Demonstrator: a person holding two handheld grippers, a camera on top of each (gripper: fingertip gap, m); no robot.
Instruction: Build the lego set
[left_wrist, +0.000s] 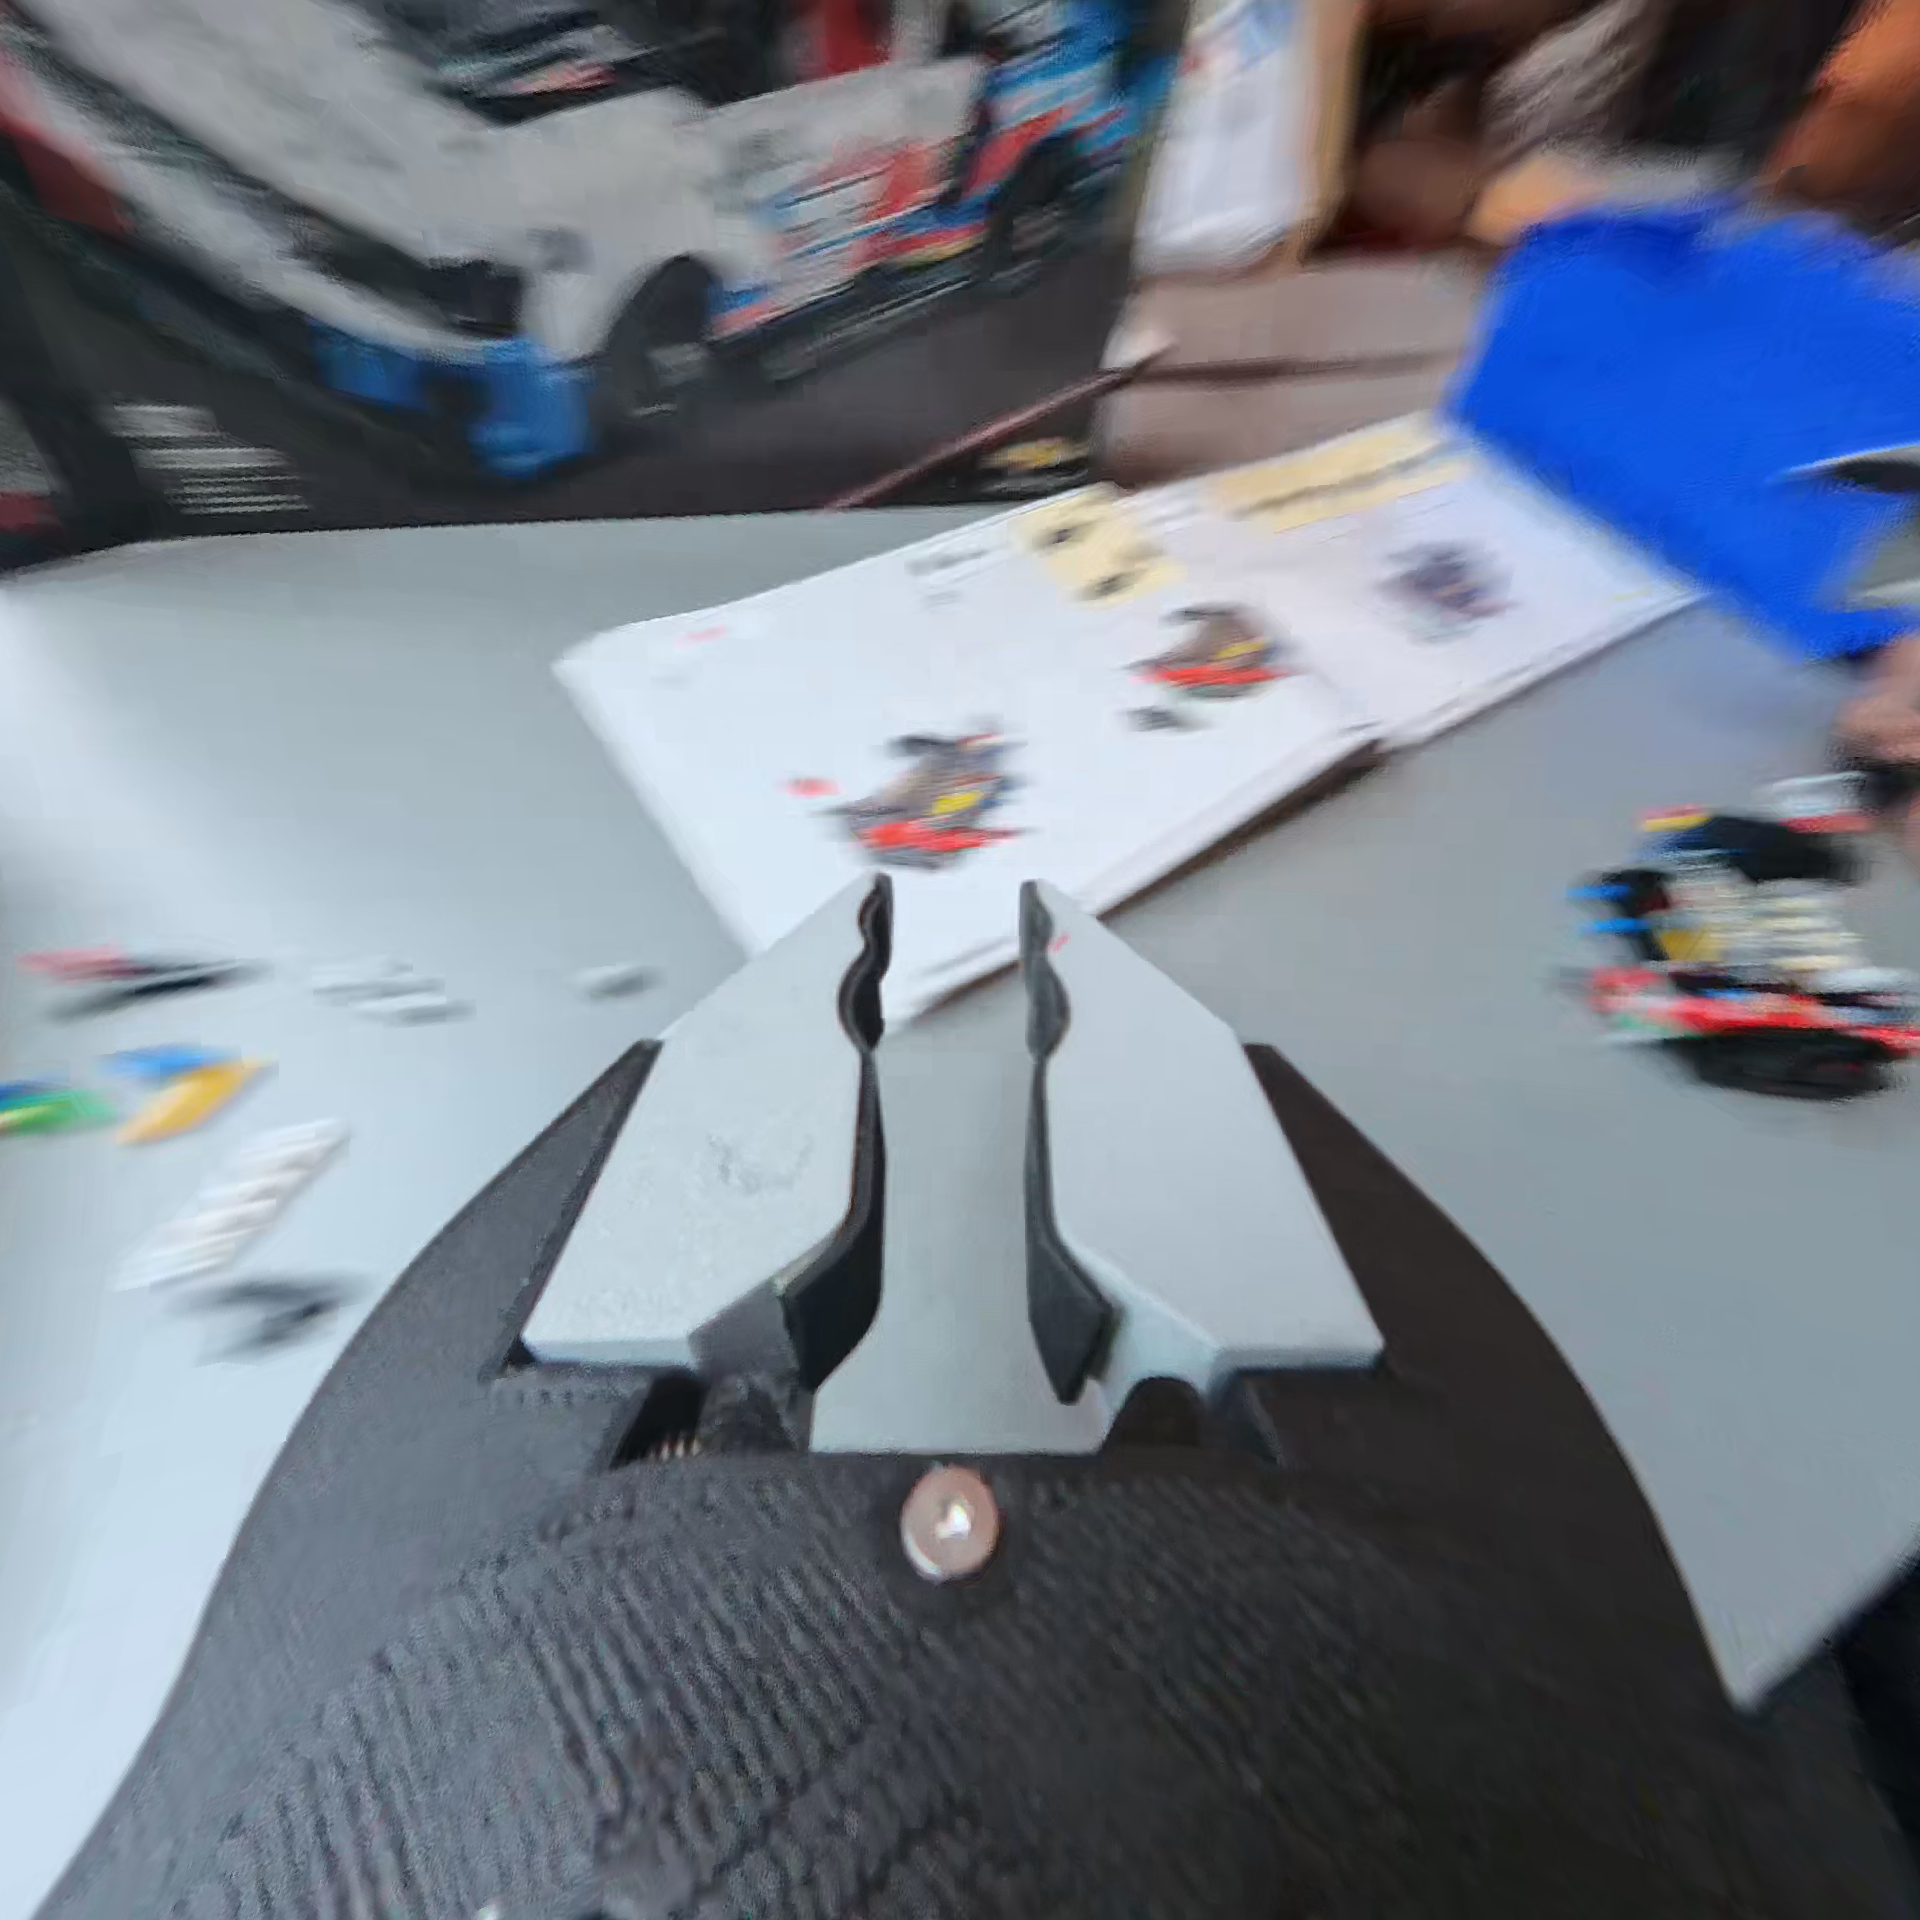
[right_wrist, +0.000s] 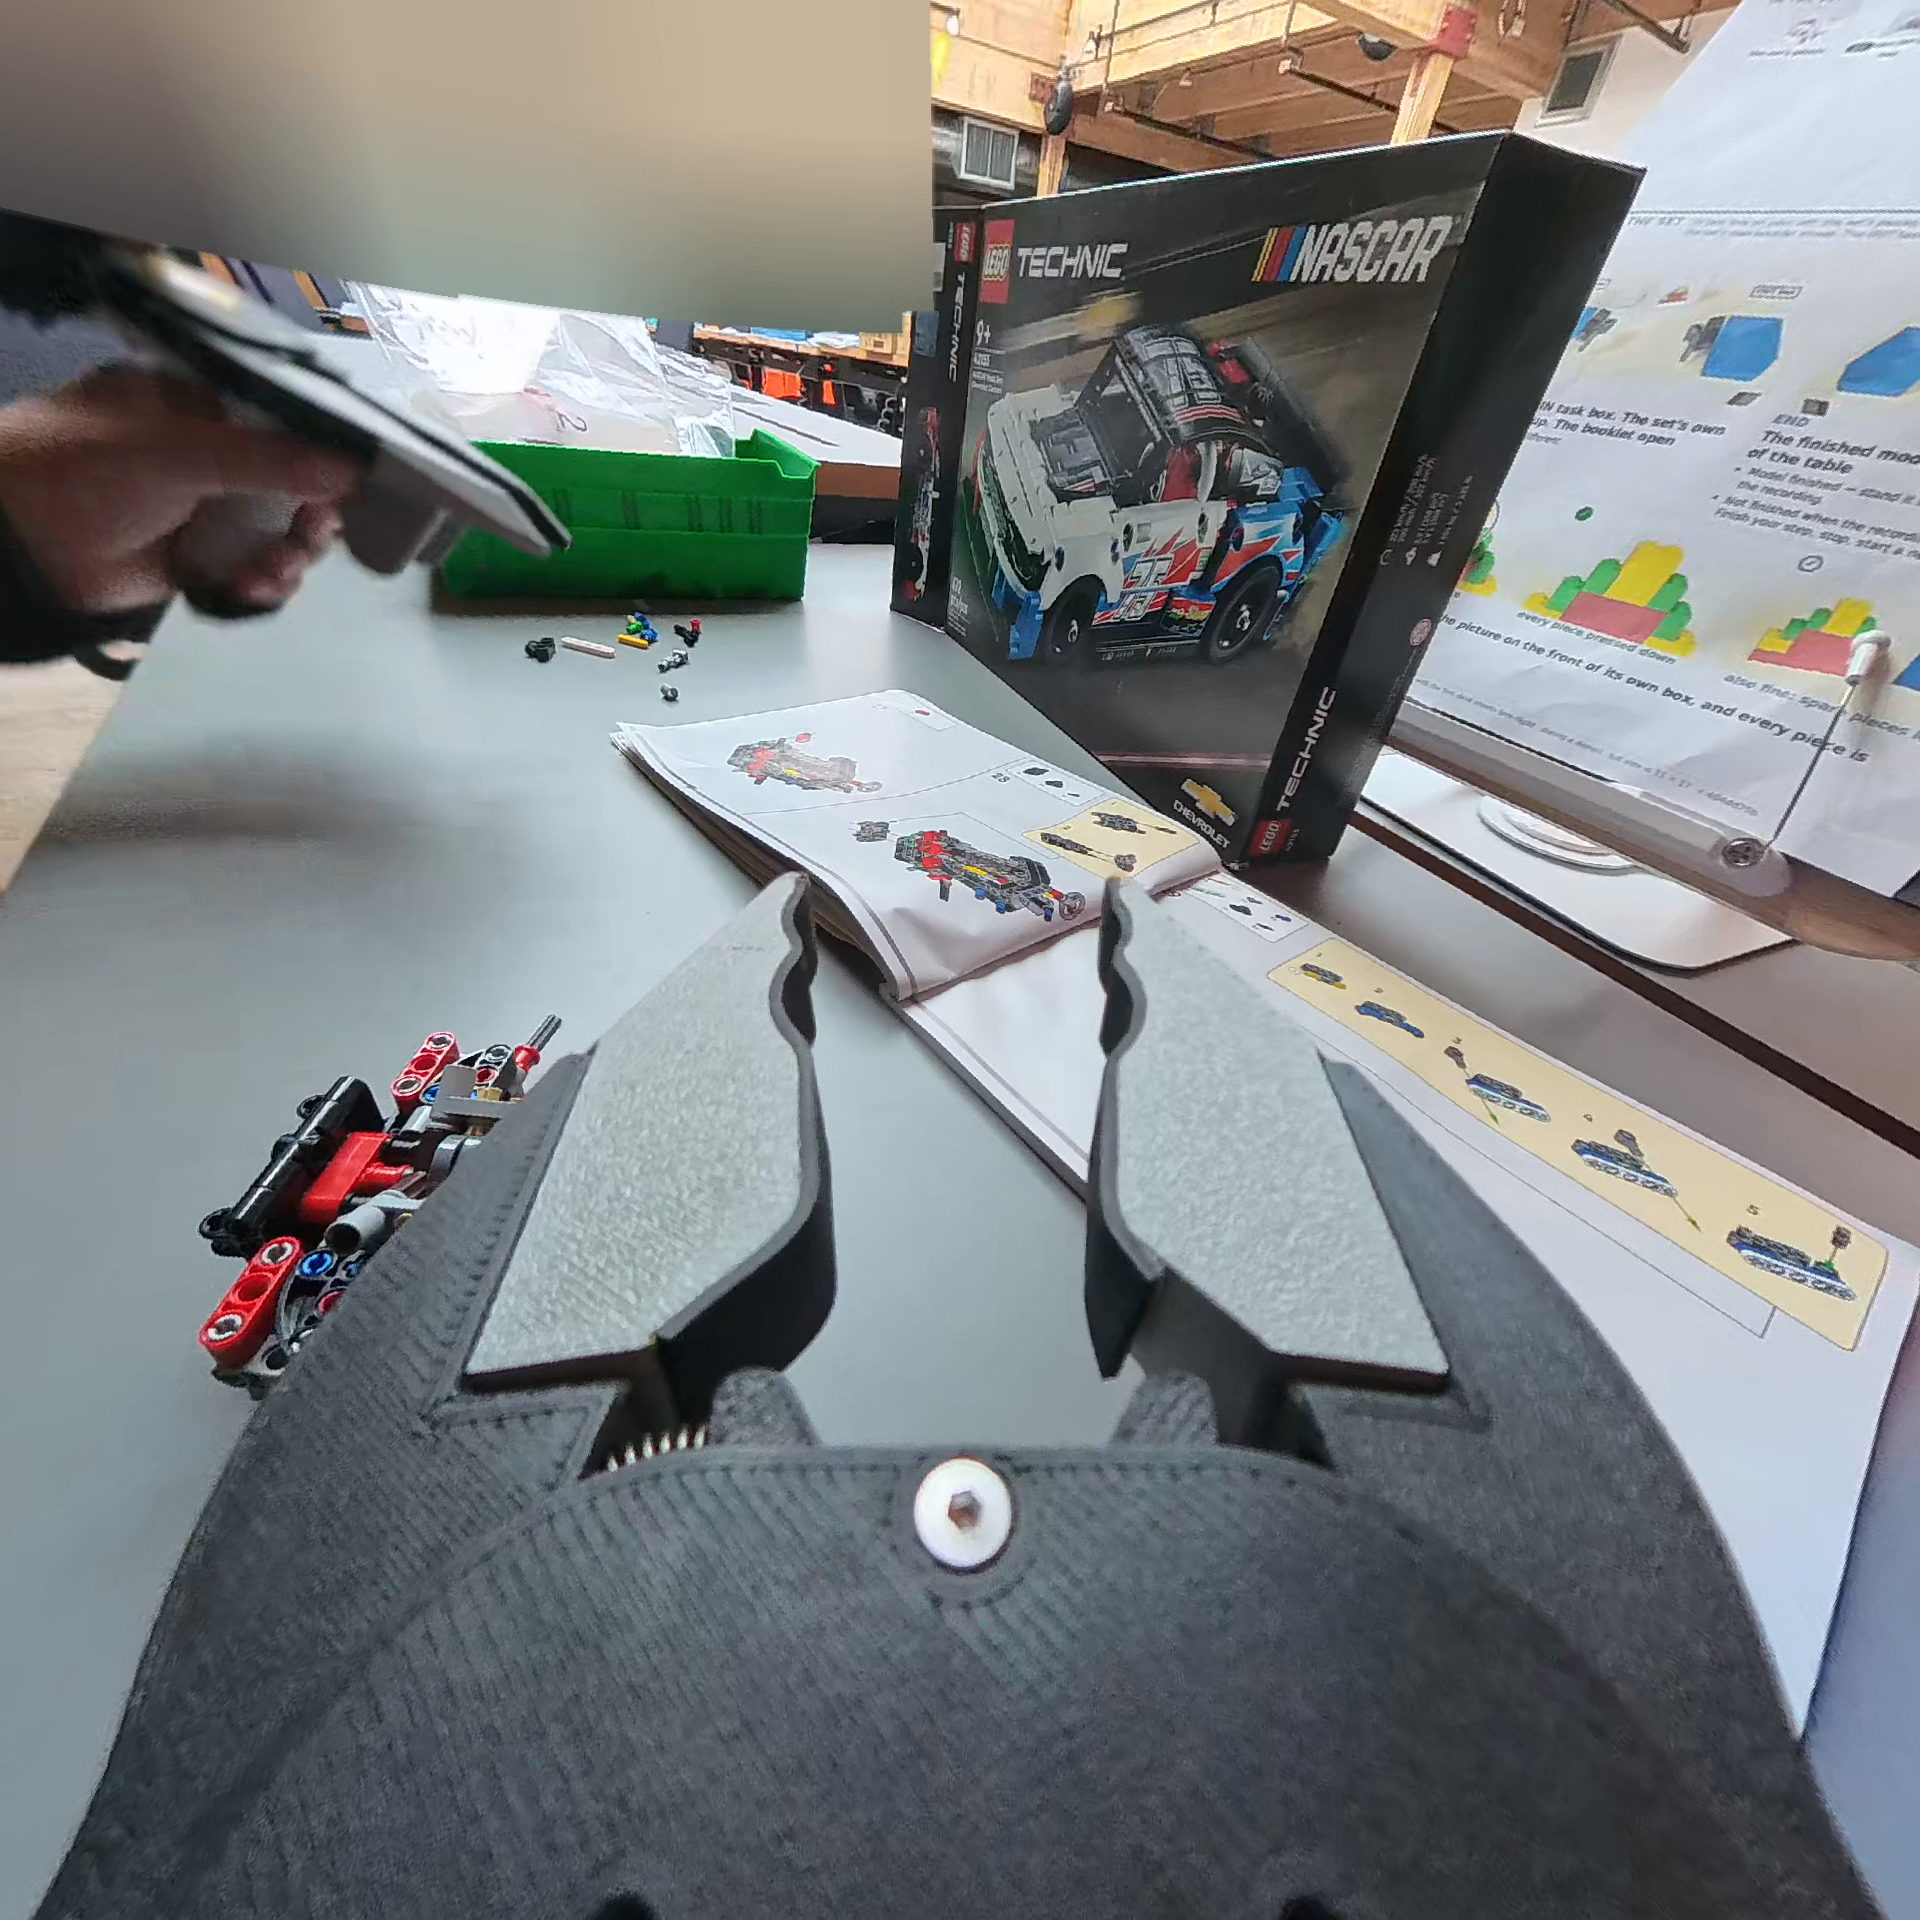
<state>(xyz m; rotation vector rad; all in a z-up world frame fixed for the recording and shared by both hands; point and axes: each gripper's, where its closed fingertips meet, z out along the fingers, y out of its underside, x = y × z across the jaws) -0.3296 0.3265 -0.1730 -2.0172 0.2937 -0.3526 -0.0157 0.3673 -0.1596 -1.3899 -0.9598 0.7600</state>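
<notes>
Both my grippers empty; half-built car on the table beside the booklet.

Item: left gripper (left_wrist: 954, 961), jaws narrow with a clear gap, nothing between them, hanging above the near corner of the booklet (left_wrist: 1039, 707); its view is smeared, so detail there is poor. Item: right gripper (right_wrist: 956, 971), jaws wide, empty, over the booklet's near edge. Item: car (right_wrist: 343, 1174), red and black, on the table (right_wrist: 312, 831) just to the left of the booklet and partly hidden under my right gripper's body. Item: loose parts (right_wrist: 623, 644), beyond the booklet, before the green bin (right_wrist: 644, 520); box (right_wrist: 1195, 488) upright behind the booklet. Risks, as I judge: with the view this blurred I may misjudge a small part and flick it off the table; my right gripper's body may knock the car; a narrow jaw may nip a page instead of a part.
</notes>
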